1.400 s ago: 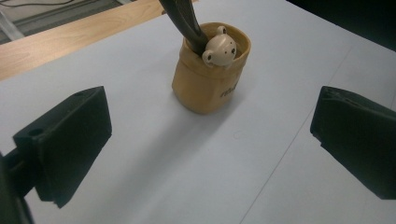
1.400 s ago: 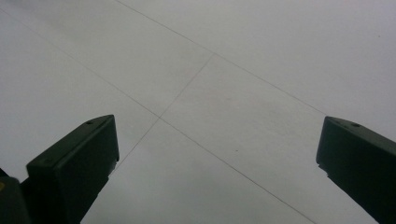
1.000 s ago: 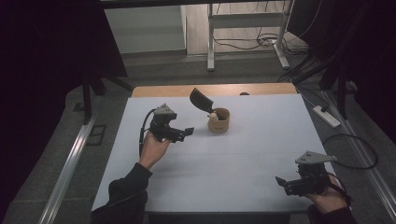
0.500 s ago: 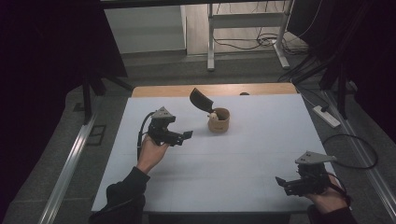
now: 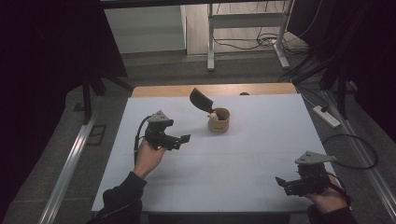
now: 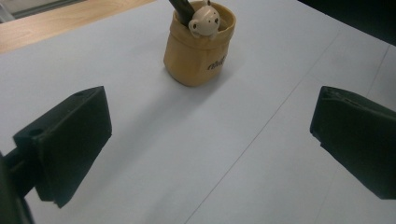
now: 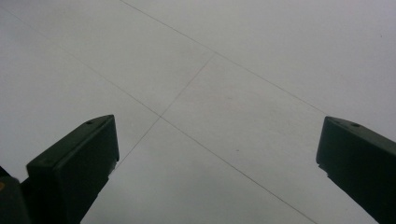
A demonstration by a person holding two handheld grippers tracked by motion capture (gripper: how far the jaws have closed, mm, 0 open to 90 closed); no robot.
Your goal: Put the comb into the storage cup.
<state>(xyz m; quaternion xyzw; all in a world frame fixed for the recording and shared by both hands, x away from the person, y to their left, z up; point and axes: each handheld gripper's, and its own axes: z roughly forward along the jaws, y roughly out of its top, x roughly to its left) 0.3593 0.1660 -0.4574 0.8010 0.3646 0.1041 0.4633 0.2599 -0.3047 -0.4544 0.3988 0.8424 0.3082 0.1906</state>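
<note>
Nearest the person, at the table's front right corner, the right gripper (image 5: 286,183) sits low over the white table (image 5: 243,154), held in the person's right hand (image 5: 327,198). Its jaws are spread wide with nothing between them; the right gripper view looks past them onto bare white surface crossed by thin seam lines.

Farther in, on the left half of the table, the left gripper (image 5: 183,140) is held up in the person's left hand (image 5: 148,156), a dark sleeve (image 5: 119,203) behind it. Its jaws also stand wide apart and empty, pointing towards the middle of the table.

Beyond it, near the middle of the table's far part, stands the small tan fabric pot (image 5: 218,120), upright and well apart from both grippers. The left gripper view shows this pot (image 6: 198,44) ahead of the jaws, with a little cream bear figure (image 6: 204,21) peeking over its rim and a dark, broad-ended utensil (image 5: 201,99) leaning out of it towards the far left. Dark lettering marks the pot's side, too small to read.

Behind the white surface runs a strip of bare wooden table edge (image 5: 163,90).
</note>
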